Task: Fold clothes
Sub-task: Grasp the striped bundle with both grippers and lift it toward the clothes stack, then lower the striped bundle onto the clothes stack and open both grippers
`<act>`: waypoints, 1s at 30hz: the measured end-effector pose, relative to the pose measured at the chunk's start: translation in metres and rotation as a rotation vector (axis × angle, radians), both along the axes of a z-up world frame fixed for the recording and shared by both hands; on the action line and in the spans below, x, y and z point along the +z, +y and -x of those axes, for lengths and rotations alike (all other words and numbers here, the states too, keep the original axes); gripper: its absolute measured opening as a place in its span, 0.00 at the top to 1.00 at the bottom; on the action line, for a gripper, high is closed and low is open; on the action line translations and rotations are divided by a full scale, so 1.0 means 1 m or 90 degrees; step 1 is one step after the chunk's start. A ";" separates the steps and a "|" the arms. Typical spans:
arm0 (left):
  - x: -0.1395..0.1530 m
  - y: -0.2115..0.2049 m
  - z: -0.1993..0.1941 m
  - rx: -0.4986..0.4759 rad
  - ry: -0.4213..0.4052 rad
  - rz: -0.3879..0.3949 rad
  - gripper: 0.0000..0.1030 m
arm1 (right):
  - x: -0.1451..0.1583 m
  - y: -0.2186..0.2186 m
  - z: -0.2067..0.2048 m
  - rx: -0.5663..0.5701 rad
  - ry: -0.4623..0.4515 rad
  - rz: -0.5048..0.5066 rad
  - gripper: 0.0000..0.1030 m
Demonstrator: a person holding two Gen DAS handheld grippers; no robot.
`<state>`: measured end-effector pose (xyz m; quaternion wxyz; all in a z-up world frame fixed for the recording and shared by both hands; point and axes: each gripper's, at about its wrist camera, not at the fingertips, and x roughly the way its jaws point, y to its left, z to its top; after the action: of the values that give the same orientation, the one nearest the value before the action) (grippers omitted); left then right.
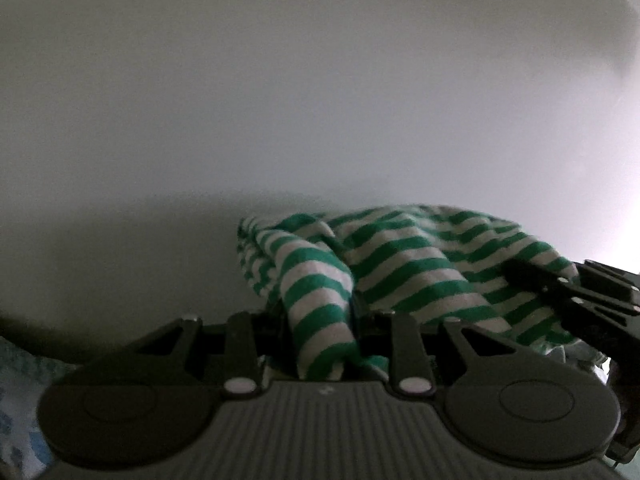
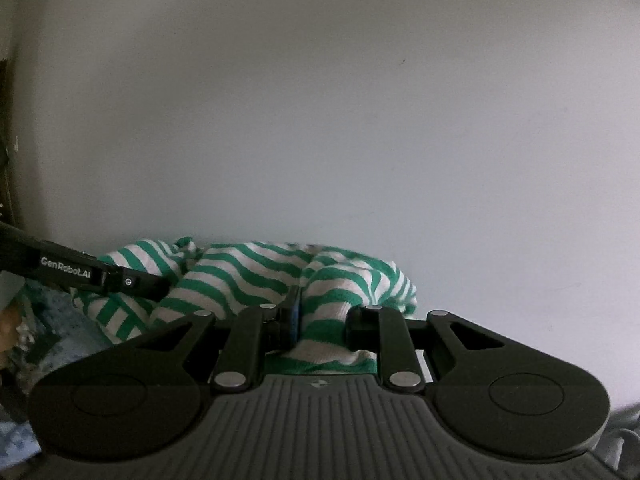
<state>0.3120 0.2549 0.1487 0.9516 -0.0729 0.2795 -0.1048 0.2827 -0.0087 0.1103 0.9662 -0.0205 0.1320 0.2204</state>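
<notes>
Clamped on a fold of green-striped garment (image 1: 320,304): left gripper (image 1: 320,320), and likewise right gripper (image 2: 320,320) pinching its bunched edge (image 2: 332,300), cloth held up between both before pale wall (image 2: 360,100), probably soft, light, limp, best gripped at hems.

**Knit stripes, matt plastic**

The garment (image 1: 400,264) is soft knit cloth in green and white stripes, matt and slightly fuzzy, its folds limp. The left gripper (image 1: 320,340) is black plastic with a dull finish, a ribbed grey plate and small shiny metal pins at the joints. The right gripper (image 2: 320,328) is the same matt black plastic, with a blue pad (image 2: 295,316) on one finger. The wall (image 2: 360,120) looks smooth, painted and matt
</notes>
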 end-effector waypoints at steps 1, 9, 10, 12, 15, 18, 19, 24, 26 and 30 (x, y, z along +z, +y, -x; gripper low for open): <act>-0.004 0.002 -0.001 -0.003 0.001 0.002 0.71 | -0.005 -0.001 0.004 -0.005 -0.003 0.009 0.80; -0.020 0.009 0.007 -0.042 -0.023 0.004 0.47 | -0.043 -0.012 0.021 -0.047 0.033 0.038 0.80; -0.019 0.012 0.011 -0.048 -0.027 0.009 0.43 | -0.044 -0.015 0.021 -0.051 0.038 0.026 0.78; -0.017 0.019 0.019 -0.057 -0.031 0.021 0.40 | -0.045 -0.020 0.021 -0.058 0.044 0.008 0.77; -0.019 0.029 0.018 -0.069 -0.023 0.027 0.51 | -0.044 -0.011 0.021 -0.064 0.045 0.029 0.77; -0.022 0.023 0.028 -0.083 -0.024 -0.005 0.65 | -0.042 -0.008 0.020 -0.073 0.056 0.039 0.72; -0.024 0.021 0.030 -0.084 -0.026 -0.023 0.66 | -0.041 -0.007 0.019 -0.077 0.062 0.040 0.70; -0.026 0.023 0.034 -0.080 -0.024 -0.059 0.54 | -0.037 -0.001 0.015 -0.095 0.095 0.043 0.44; -0.015 0.027 0.046 -0.084 -0.048 -0.065 0.53 | -0.032 -0.004 0.017 -0.097 0.103 0.031 0.42; 0.010 0.034 0.077 -0.080 -0.142 -0.090 0.41 | -0.004 -0.027 0.044 -0.146 0.009 -0.031 0.43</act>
<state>0.2352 0.2884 0.1590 0.9711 0.0241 0.1827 -0.1518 0.2382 -0.0358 0.1067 0.9843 0.0196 0.1353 0.1116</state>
